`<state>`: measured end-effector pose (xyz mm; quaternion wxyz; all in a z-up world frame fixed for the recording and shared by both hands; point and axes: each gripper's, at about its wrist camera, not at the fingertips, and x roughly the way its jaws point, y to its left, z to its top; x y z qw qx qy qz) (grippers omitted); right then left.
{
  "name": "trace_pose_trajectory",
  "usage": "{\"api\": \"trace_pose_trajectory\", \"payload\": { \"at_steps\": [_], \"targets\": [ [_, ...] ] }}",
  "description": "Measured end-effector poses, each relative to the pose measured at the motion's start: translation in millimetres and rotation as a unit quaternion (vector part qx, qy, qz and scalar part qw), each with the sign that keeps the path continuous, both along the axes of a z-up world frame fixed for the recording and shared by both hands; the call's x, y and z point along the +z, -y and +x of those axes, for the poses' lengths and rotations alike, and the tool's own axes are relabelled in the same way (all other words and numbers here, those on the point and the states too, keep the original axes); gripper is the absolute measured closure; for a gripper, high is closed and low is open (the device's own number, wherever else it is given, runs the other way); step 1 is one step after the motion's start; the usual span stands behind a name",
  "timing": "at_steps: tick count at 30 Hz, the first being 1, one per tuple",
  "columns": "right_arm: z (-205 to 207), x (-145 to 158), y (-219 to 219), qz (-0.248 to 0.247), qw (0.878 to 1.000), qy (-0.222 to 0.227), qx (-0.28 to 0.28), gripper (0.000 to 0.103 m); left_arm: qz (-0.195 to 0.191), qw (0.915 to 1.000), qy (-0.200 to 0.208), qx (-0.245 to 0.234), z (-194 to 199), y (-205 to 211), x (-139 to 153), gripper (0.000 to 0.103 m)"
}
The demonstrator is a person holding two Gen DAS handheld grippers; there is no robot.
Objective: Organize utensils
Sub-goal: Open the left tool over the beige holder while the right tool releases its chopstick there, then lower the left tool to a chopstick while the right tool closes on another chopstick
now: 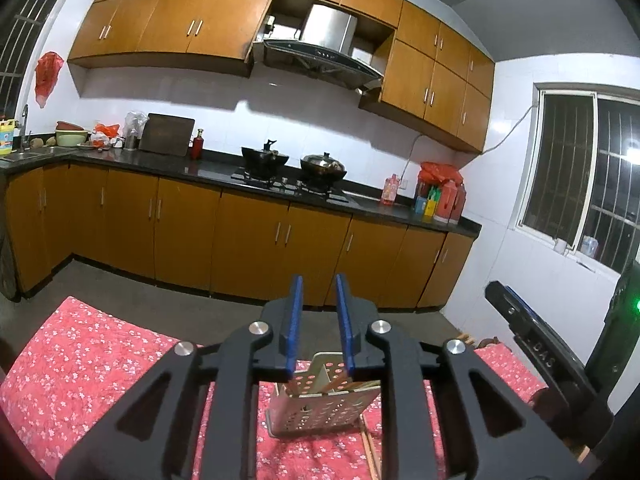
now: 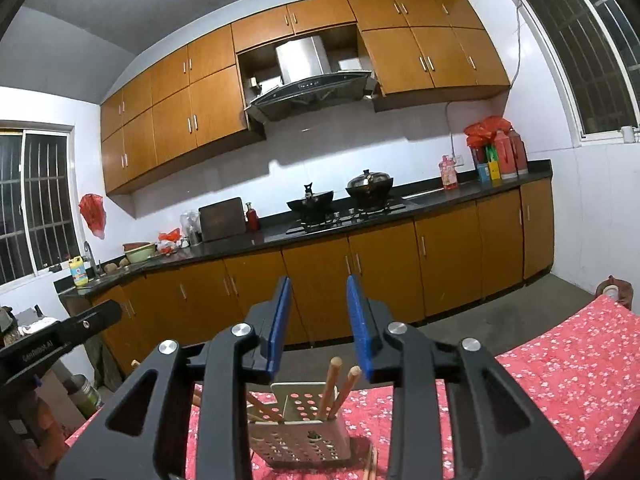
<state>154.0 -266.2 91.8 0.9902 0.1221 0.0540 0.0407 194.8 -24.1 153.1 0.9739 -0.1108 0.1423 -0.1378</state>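
A perforated pale utensil holder [image 1: 320,408] stands on the red floral tablecloth [image 1: 100,368], with wooden chopsticks [image 1: 340,382] inside it. My left gripper [image 1: 319,280] is open and empty, raised above and behind the holder. In the right wrist view the same holder [image 2: 298,428] holds wooden chopsticks [image 2: 334,384] that stick up. My right gripper [image 2: 318,282] is open and empty above it. More chopsticks [image 1: 370,448] lie on the cloth beside the holder. The right gripper's body [image 1: 536,344] shows at the right of the left wrist view.
The table's far edge faces a kitchen floor and orange base cabinets [image 1: 248,240]. A black counter carries a stove with two pots [image 1: 294,164], bottles [image 1: 440,196] and a cutting board [image 1: 166,134]. A sink [image 1: 24,154] is at far left.
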Motion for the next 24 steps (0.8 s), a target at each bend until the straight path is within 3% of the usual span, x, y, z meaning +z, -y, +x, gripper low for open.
{"api": "trace_pose_trajectory", "payload": {
  "at_steps": [5, 8, 11, 13, 17, 20, 24],
  "targets": [
    [-24, -6, 16, 0.001, 1.000, -0.016, -0.016, 0.070, -0.008, 0.9998, 0.002, 0.016, -29, -25, 0, 0.075],
    [-31, -27, 30, 0.001, 0.998, -0.056, -0.034, 0.070, 0.006, 0.9992, -0.015, 0.036, -44, -43, -17, 0.072],
    [-27, -65, 42, -0.002, 0.991, -0.126, -0.043, 0.070, 0.032, 0.9964, -0.050, 0.061, -50, -55, -50, 0.068],
    [-18, -99, 45, -0.003, 0.980, -0.193, -0.040, 0.070, 0.049, 0.9930, -0.084, 0.067, -47, -60, -76, 0.067],
    [-2, -169, 38, 0.019, 0.949, -0.314, 0.002, 0.070, 0.091, 0.9765, -0.183, 0.068, -33, -65, -145, 0.067],
    [-1, -200, 23, 0.025, 0.935, -0.352, 0.033, 0.072, 0.093, 0.9675, -0.228, 0.059, -32, -65, -182, 0.067],
    [0, -213, 0, 0.007, 0.929, -0.365, 0.061, 0.076, 0.087, 0.9629, -0.251, 0.043, -37, -65, -206, 0.067]
  ]
}}
